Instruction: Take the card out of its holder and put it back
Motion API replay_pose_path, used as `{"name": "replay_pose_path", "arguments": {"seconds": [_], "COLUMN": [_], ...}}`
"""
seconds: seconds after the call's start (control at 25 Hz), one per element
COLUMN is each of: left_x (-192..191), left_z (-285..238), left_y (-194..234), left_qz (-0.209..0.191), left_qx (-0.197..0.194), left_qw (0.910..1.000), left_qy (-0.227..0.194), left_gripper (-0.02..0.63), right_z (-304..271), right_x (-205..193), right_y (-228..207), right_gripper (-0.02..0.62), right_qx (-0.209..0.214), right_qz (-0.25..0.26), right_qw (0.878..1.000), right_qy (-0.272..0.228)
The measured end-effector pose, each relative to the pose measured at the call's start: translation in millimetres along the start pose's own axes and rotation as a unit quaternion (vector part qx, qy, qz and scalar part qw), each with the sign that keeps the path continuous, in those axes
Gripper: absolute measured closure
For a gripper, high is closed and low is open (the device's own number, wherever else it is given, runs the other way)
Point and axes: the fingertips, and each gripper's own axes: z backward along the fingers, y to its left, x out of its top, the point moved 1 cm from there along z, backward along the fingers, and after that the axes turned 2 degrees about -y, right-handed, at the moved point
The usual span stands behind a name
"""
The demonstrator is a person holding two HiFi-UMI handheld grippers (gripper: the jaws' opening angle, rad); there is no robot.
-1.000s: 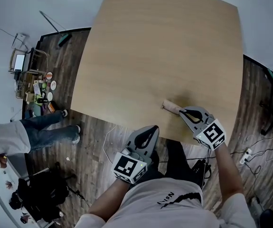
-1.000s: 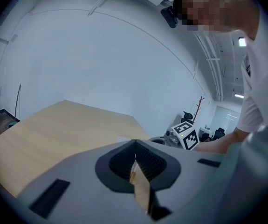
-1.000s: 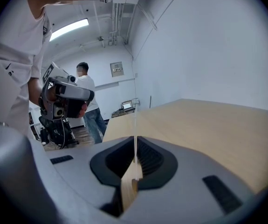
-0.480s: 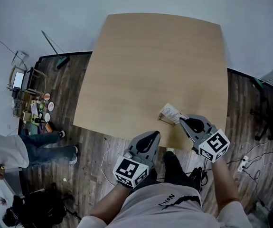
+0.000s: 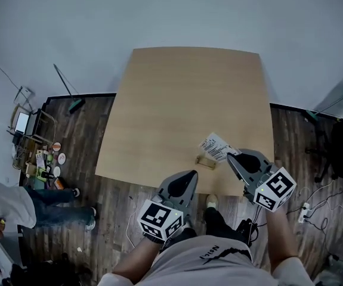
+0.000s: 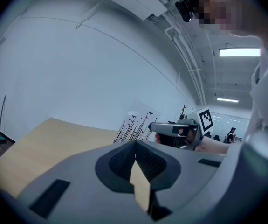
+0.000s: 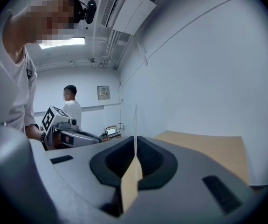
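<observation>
Since the right tongs were clamped on the near edge of the printed card, it stood raised just past their tips, apparently clear of the wooden holder sitting on the table below and to their left, its slot free for the return. The left tongs, jaws pressed together on nothing, hung off the table's near edge, short of the holder. That holder sat close to the edge, with wide bare tabletop beyond both tips.
</observation>
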Motion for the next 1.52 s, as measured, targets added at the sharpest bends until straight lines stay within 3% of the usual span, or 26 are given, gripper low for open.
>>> {"name": "replay_pose_path", "arguments": {"seconds": [0.32, 0.8, 1.0, 1.52], "left_x": [28.5, 35.9, 41.8, 2.5], "left_z": [16.3, 42.8, 29.0, 6.3], "left_y": [-14.2, -17.2, -4.7, 0.7], "left_qz": [-0.034, -0.015, -0.008, 0.011], "left_qx": [-0.032, -0.038, -0.036, -0.026], "left_qw": [0.9989, 0.9990, 0.9992, 0.9996], "left_qy": [-0.007, -0.019, -0.016, -0.005], "left_gripper": [0.594, 0.594, 0.594, 0.594], "right_z": [7.3, 19.5, 10.3, 6.4], "right_x": [24.6, 33.9, 36.4, -25.5], "right_y": [17.0, 43.7, 27.5, -0.2], "right_gripper": [0.569, 0.569, 0.569, 0.569], "right_qx": [-0.022, -0.045, -0.047, -0.013], "right_qz": [0.002, -0.001, -0.008, -0.001], "right_qw": [1.000, 0.999, 0.999, 0.999], "right_qy": [-0.010, -0.019, -0.014, 0.030]}}
